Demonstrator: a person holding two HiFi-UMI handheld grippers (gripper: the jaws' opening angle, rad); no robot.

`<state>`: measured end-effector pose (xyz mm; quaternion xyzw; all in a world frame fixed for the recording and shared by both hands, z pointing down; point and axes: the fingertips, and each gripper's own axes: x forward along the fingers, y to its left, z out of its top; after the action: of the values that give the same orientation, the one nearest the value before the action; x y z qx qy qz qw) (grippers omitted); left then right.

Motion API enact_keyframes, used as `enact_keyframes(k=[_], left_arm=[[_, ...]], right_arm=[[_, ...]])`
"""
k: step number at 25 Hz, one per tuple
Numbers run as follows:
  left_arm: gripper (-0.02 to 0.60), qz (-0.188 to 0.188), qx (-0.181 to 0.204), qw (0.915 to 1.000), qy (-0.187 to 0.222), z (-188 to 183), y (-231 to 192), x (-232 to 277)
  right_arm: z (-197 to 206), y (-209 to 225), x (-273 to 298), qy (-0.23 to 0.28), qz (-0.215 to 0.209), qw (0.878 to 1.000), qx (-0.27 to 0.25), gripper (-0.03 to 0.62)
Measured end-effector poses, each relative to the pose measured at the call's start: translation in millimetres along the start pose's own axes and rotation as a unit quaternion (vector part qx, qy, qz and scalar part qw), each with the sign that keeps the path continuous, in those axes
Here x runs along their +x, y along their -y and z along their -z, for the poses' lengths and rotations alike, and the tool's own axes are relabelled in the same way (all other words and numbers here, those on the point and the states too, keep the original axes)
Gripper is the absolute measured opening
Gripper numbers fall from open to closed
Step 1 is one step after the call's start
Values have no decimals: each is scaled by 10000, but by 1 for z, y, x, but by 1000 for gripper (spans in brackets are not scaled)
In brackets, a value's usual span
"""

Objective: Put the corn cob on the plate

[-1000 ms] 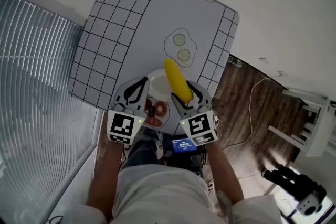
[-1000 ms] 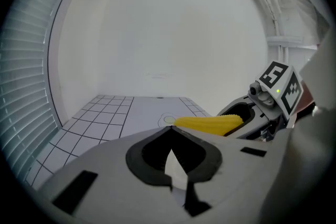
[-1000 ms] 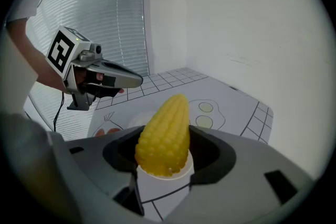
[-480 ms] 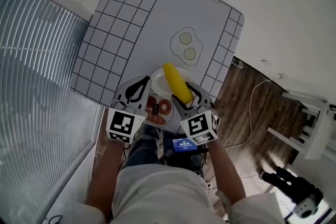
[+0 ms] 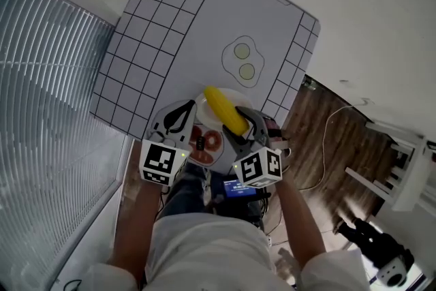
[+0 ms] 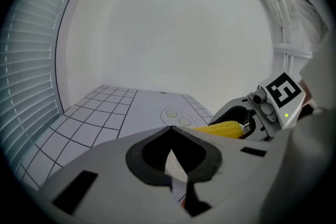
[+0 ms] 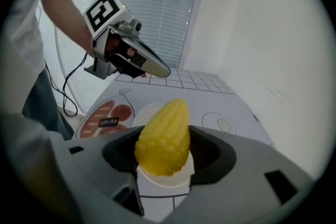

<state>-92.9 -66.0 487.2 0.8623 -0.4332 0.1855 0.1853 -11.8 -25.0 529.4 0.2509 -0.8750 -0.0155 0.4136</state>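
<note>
- The right gripper point(image 5: 240, 122) is clamping the corn cob point(image 5: 224, 108) by its near end, with its jaws standing wide apart on either side of the cob.
- In the right gripper view, the corn cob point(image 7: 163, 136) is filling the gap between the two jaws, with its tapered tip pointing away from the camera.
- The cob is projecting over the white plate point(image 5: 201, 104), which is sitting on the mat point(image 5: 184, 31) near the mat's edge closest to the person.
- The pictures are not showing whether the cob is touching the plate surface.
- The left gripper point(image 5: 184, 110) is carrying nothing; its jaws are meeting at the tips.
- The left gripper is hovering just beside the plate, over the bread drawing point(image 5: 208, 143) printed on the mat.
- In the left gripper view, the cob point(image 6: 220, 128) is showing at the right, seated in the other gripper.
- The egg drawing point(image 5: 242, 61) is lying beyond the plate, apart from both grippers.
- Each gripper is bearing its marker cube toward the person: the left cube point(image 5: 162, 163) and the right cube point(image 5: 259, 167).
- Window blinds point(image 5: 41, 92) are running along the left of the head view, and a wooden floor point(image 5: 320, 140) is showing at the right.
</note>
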Motion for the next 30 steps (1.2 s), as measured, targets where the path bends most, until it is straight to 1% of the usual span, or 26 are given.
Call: enact_keyframes(k=[4, 6, 14, 19, 21, 30], left_arm=[[8, -16, 26, 9999, -102, 2, -3, 7], [8, 2, 30, 9999, -141, 3, -3, 11], [8, 143, 78, 9995, -261, 6, 4, 23], [8, 171, 112, 9991, -374, 14, 7, 25], [8, 162, 114, 9989, -430, 18, 7, 25], [8, 198, 113, 9984, -510, 22, 9, 25]], right_arm=[[2, -3, 6, -25, -125, 9963, -852, 255], [5, -2, 8, -44, -140, 9932, -1155, 255], [16, 4, 19, -107, -133, 9848, -1726, 256], [27, 1, 22, -237, -16, 9746, -2227, 258], [29, 0, 22, -242, 23, 9718, -2346, 258], [26, 1, 20, -284, -37, 9726, -2306, 261]])
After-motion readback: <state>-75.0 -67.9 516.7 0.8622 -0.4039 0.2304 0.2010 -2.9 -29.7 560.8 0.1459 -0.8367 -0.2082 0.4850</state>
